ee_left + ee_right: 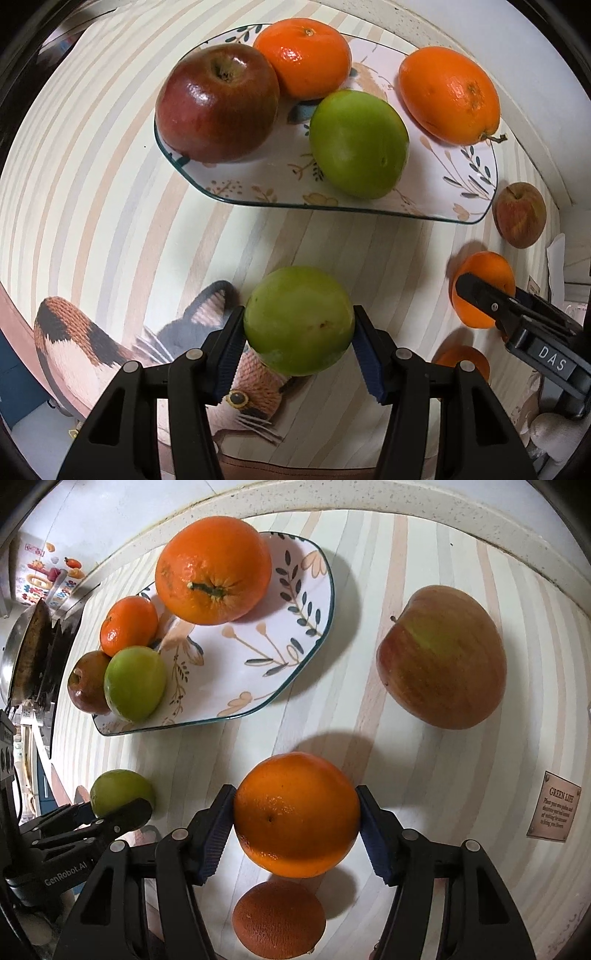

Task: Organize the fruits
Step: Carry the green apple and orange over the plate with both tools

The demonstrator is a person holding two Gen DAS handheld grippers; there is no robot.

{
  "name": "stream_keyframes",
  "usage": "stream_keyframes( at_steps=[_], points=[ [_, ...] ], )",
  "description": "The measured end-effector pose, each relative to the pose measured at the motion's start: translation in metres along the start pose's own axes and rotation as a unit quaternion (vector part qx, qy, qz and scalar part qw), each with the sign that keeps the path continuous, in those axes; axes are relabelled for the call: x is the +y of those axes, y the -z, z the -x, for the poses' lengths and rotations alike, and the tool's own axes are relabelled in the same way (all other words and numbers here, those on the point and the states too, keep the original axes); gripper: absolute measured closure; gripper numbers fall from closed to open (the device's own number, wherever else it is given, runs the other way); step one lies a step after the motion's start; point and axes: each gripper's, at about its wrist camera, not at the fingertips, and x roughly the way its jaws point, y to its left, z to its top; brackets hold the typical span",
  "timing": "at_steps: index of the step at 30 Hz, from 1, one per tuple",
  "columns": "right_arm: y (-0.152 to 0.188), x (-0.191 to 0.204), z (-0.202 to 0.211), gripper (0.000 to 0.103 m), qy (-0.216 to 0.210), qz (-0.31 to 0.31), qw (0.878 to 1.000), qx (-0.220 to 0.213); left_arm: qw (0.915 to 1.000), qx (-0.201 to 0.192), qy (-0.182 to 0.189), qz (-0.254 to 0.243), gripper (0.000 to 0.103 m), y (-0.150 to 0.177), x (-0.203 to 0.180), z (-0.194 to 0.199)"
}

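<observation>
Plate (pixel 469 206) rim lies just beyond both grippers, with bare striped tabletop (pixel 92 184) between. Left gripper (pixel 299 347) jaws clamp a green fruit (pixel 299 321); right gripper (pixel 295 827) jaws clamp an orange (pixel 295 812). A loose apple (pixel 441 657) sits near the tabletop's edge.

My left wrist camera looks steeply down, close over the striped tablecloth (pixel 110 192); my right does likewise from the other side. Both share the floral plate (pixel 369 210) (pixel 258 664).
</observation>
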Motion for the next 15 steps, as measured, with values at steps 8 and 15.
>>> stream_keyframes(
  at_steps=[8,15],
  points=[
    [0.003,0.008,0.016,0.037,-0.013,0.0,1.0,-0.017,0.9996,-0.025,0.006,-0.009,0.05,0.006,-0.011,0.03],
    [-0.016,0.032,0.052,0.037,-0.042,0.011,0.997,-0.059,0.9967,-0.067,0.044,-0.007,0.05,-0.014,-0.01,0.091]
  ],
)
